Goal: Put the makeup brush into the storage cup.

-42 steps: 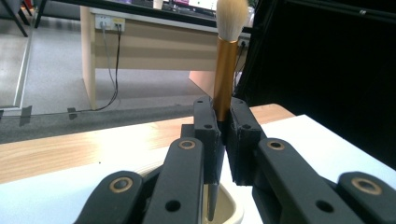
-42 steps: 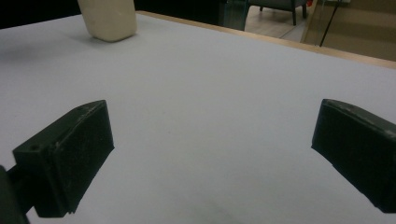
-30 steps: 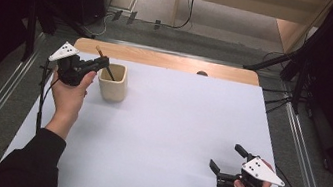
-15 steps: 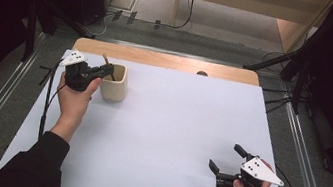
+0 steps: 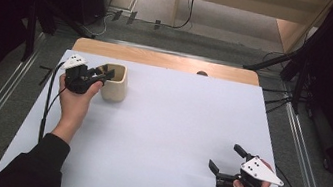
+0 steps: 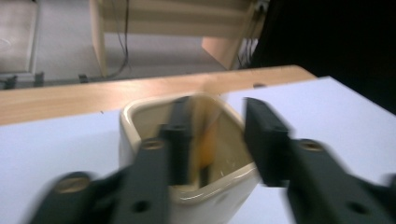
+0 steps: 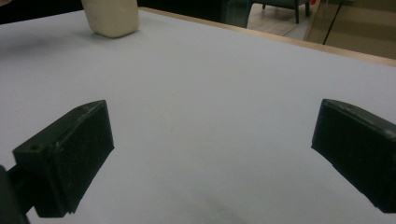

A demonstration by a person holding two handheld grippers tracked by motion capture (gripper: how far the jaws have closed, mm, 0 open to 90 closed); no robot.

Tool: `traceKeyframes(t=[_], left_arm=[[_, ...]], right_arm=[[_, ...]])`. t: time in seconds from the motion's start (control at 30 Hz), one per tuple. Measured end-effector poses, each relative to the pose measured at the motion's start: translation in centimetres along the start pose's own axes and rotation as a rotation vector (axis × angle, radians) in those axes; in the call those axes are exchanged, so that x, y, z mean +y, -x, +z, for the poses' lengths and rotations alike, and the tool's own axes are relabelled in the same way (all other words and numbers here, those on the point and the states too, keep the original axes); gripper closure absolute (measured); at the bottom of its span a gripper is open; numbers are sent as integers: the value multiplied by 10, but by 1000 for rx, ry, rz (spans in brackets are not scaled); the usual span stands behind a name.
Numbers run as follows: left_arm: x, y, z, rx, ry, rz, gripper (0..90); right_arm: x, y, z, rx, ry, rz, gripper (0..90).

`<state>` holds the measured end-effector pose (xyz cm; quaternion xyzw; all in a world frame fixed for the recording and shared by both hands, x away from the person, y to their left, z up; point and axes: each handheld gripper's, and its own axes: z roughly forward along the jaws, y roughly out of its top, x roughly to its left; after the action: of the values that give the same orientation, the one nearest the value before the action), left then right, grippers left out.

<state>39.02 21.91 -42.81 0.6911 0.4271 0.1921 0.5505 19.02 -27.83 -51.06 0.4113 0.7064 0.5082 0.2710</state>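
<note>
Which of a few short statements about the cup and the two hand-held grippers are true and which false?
1. The cup stands upright on the white table. True.
2. The left hand-held gripper is at the cup's rim. True; its jaws have just been opening, one inside the cup, one outside.
3. The right hand-held gripper holds the cup. False; it is far from the cup, near the table's front edge.
4. The right hand-held gripper's jaws are shut. False; they stand wide apart.
</note>
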Motion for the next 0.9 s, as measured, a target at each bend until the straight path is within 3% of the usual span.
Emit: traceKeyframes(t=[0.17,0.27,0.9], left_arm=[[-2,-2,-14,1,15,4,111],[-3,-3,-22,-7,27,12,9],[-25,1,-57,-16,27,28,0]], right_arm=[[0,1,-1,0,2,2,0],[0,0,0,1,1,4,0],[0,0,0,1,2,1,0]])
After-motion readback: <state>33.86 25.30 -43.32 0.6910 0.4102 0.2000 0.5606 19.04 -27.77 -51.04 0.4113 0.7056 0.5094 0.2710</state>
